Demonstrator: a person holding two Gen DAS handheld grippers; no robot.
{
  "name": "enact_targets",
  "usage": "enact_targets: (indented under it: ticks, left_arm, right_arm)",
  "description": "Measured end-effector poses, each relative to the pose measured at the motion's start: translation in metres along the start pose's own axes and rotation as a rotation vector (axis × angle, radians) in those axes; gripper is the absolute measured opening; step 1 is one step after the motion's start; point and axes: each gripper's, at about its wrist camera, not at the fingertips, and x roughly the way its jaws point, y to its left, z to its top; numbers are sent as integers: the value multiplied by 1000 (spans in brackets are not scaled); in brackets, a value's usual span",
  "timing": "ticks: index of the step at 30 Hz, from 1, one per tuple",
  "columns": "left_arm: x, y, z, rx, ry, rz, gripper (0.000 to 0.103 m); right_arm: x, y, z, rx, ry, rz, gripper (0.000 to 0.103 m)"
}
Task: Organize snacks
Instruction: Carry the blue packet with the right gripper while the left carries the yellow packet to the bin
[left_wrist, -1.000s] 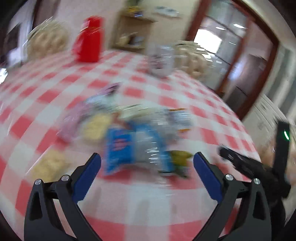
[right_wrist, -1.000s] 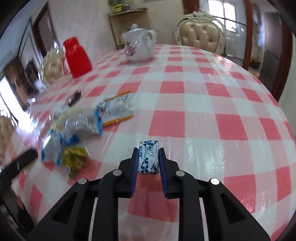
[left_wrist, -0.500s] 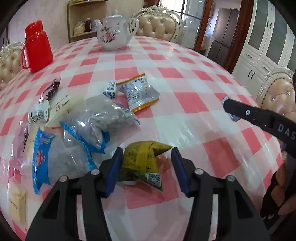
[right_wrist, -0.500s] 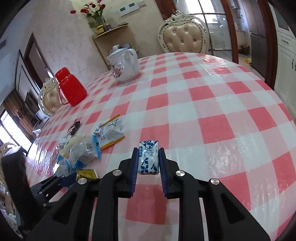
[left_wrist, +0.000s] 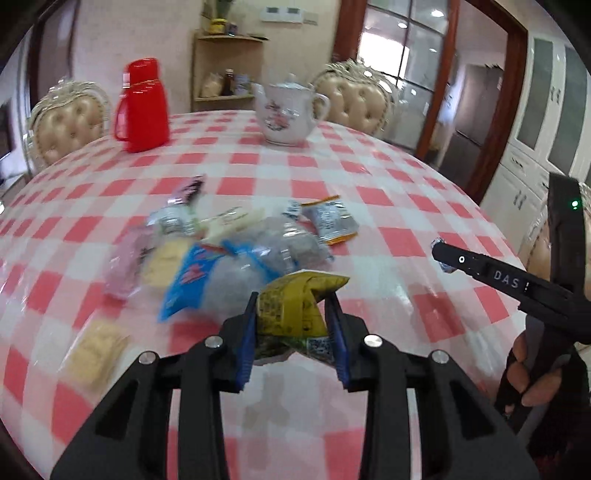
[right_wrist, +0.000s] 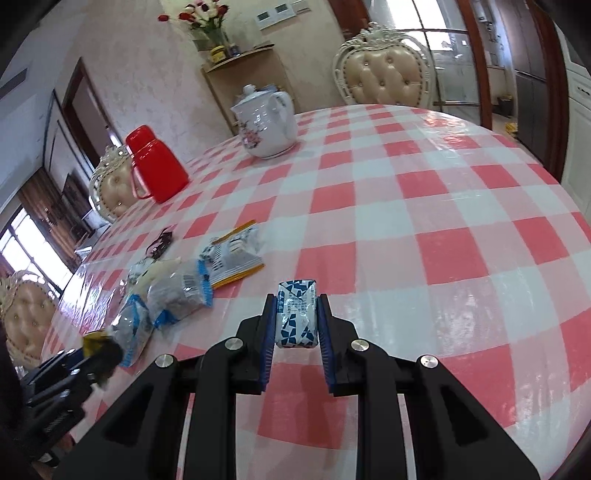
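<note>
**Both grippers loaded, snack pile only partly sorted**

The left gripper (left_wrist: 295, 332) has a crumpled yellow-green foil snack packet (left_wrist: 295, 306) between its blue pads, and its jaws are closing on it; the packet bulges upward between them and its lower corner hangs just above the round bench (left_wrist: 369, 206) covered in a glossy red-and-white checked cloth. The pinch sits across the packet's middle, probably because the soft wrapper would slip from a hold on one edge.

The right gripper (right_wrist: 295, 325) is pressed together on a small white block-shaped sweet with a blue geometric print (right_wrist: 296, 314), held upright and clear of the cloth over an open stretch of the bench, well apart from the pile. That looks like a spot chosen for a new group.

The remaining snacks lie in a loose heap to the left of centre: a clear bag with blue edging (left_wrist: 207, 280), a second clear bag of grey pieces (left_wrist: 284, 247), an orange-trimmed silver sachet (left_wrist: 330, 221), a pale pink wrapper (left_wrist: 125, 258), a small beige packet (left_wrist: 96, 350) lying alone nearer the edge, and a dark wrapper (left_wrist: 192, 188) farther back. Several overlap, so each will likely need lifting singly.

A red plastic flask (left_wrist: 142, 107) and a white floral porcelain teapot (left_wrist: 288, 114) stand at the far side, out of the way.
</note>
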Motion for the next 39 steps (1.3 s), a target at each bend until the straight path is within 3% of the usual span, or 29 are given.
enact_targets:
  ticks: [5, 14, 24, 39]
  left_arm:
    - [-32, 34, -15, -97, -48, 60, 35]
    - [-77, 85, -44, -263, -113, 150, 35]
    - [-112, 100, -78, -311, -127, 215, 36]
    - [-190, 112, -128, -325, -129, 371, 36]
  right_arm:
    - [-7, 31, -7, -76, -26, 47, 22]
    - [-15, 101, -47, -176, 11, 148, 22]
    - [-29, 155, -87, -249, 42, 230, 22]
    - [-44, 224, -136, -334, 111, 363, 22]
